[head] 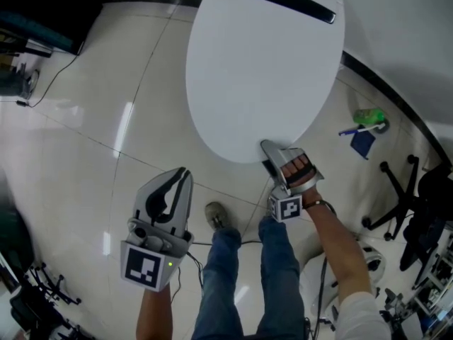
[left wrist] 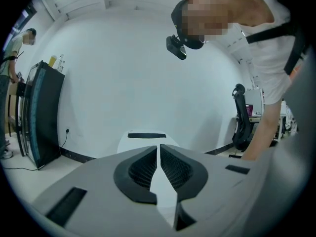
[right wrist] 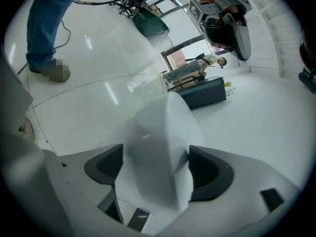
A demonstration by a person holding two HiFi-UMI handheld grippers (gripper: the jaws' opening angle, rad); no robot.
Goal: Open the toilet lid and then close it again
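1. The right gripper (head: 274, 153) is clamped on the front rim of the toilet lid (head: 262, 69). In the right gripper view the white rim fills the gap between the jaws.
2. The left gripper (head: 182, 176) hangs over the floor tiles (head: 85, 140), beside the person's legs (head: 244, 275) and apart from the lid. Its jaws are closed to a thin slit with nothing between them.
3. The lid is a broad white oval straight ahead of the person. It appears to lie down or nearly so, though how far it is raised cannot be told.
4. It will probably handle as a stiff, light plastic shell that swings on a hinge at its far end, near the black slot (head: 282, 0).
5. Its glossy surface looks slippery, so the front rim is the sensible hold. It is farthest from the hinge and gives a lip to pinch.
6. If let go, the lid would likely drop and slam, so it needs guiding down.
7. The rear wall (left wrist: 148, 73) is close behind the toilet and limits how far the lid can swing back.
8. To the right, a green object (head: 369, 115), a blue item (head: 362, 142) and an office chair (head: 400, 193) stand clear. Cables (head: 49, 83) and a dark cabinet (left wrist: 42, 112) lie off to the left. None of these blocks the lid.
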